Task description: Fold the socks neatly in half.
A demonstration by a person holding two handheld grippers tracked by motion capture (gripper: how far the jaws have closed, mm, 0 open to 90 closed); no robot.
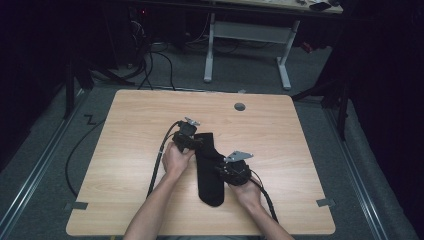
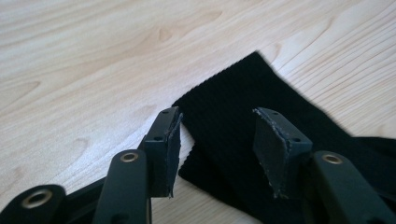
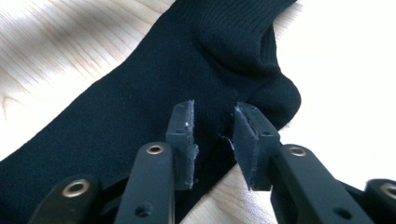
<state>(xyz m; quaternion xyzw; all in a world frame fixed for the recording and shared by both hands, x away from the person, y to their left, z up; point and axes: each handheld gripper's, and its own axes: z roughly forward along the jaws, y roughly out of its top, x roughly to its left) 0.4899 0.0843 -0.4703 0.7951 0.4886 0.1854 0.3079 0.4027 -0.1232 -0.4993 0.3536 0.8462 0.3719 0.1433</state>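
A black sock is laid flat near the middle of the counter, its toe toward the near edge. It is judged light, limp and ribbed, best pinched at a cuff edge or fold. The left gripper is held with jaws wide over the cuff, nothing gripped; the right gripper is held with jaws narrower, apart above the heel.

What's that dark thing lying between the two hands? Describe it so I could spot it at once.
Start at the light wooden table and look to its middle, between the two hand-held tools. There lies a black ribbed sock, flat, with its cuff pointing away: the only soft cloth item on the table.
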